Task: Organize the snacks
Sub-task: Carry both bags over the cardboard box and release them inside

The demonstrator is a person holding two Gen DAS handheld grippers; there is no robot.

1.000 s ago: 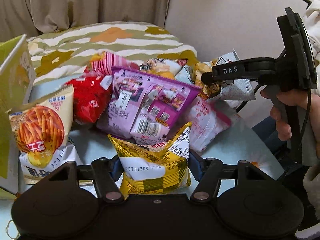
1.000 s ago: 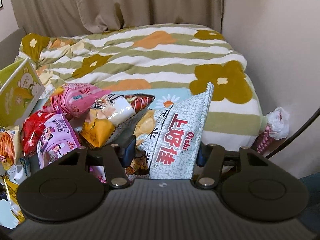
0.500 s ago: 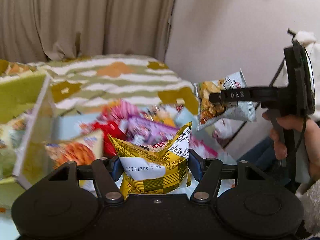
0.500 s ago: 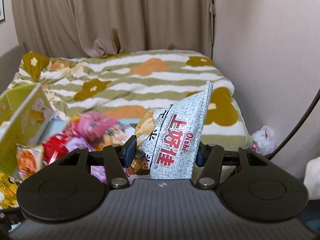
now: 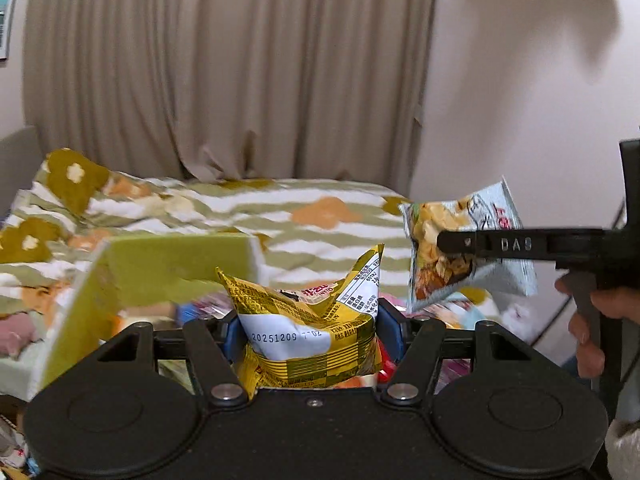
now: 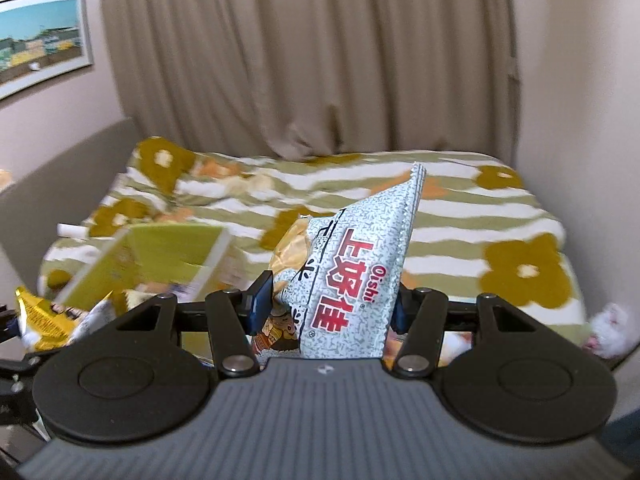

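Observation:
My left gripper [image 5: 308,328] is shut on a yellow checked snack bag [image 5: 312,320] and holds it up in the air. My right gripper [image 6: 328,306] is shut on a white speckled Oishi snack bag [image 6: 356,280]. In the left wrist view the right gripper [image 5: 456,246] shows at the right with the Oishi bag [image 5: 460,248] pinched in it. The yellow bag also shows at the left edge of the right wrist view [image 6: 40,316]. A green box [image 5: 132,272] stands open at the left, blurred; it also shows in the right wrist view [image 6: 160,260].
A bed with a striped flowered quilt [image 6: 460,224] lies ahead. Beige curtains [image 5: 224,72] hang behind it. A wall [image 5: 520,100] is at the right. A framed picture [image 6: 40,40] hangs at the left. More snack bags lie low, mostly hidden behind the grippers.
Both grippers have risen with their bags and now look over the bed. The pile of snack bags has dropped out of sight. The green box has moved toward the middle.

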